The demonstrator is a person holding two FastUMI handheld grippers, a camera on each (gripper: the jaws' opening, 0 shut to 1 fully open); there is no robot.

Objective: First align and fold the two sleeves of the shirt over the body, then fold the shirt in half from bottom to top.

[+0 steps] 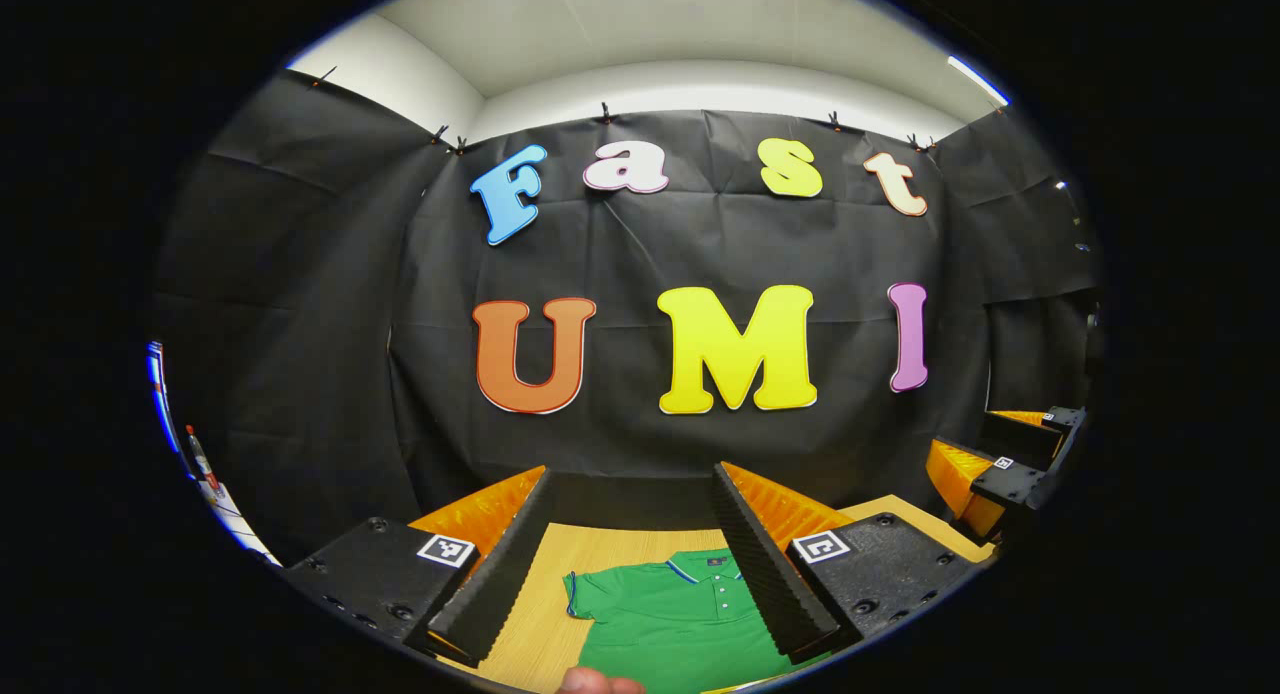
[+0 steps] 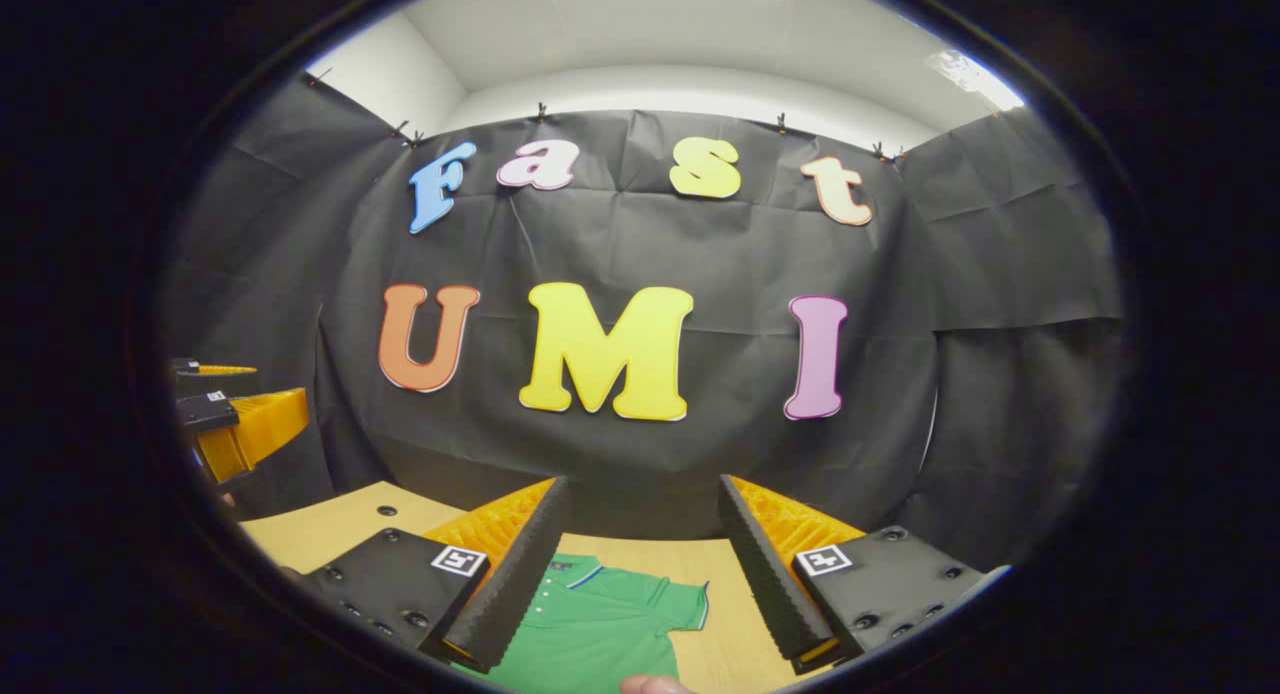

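Two hand-held grippers held above a green short-sleeved polo shirt (image 1: 670,614) lying flat on a light wooden table (image 1: 540,594).

In the left gripper view, the left gripper (image 1: 630,564) has its fingers spread wide with nothing between them; the shirt shows between them, collar toward the black cloth wall, its lower part cut off by the picture edge. In the right gripper view, the right gripper (image 2: 640,564) is likewise wide apart and empty, with one sleeve of the shirt (image 2: 590,624) visible. A small square black-and-white marker (image 1: 445,549) sits on each finger mount; no readable writing on the shirt. A fingertip (image 1: 598,682) peeks in at the bottom edge.
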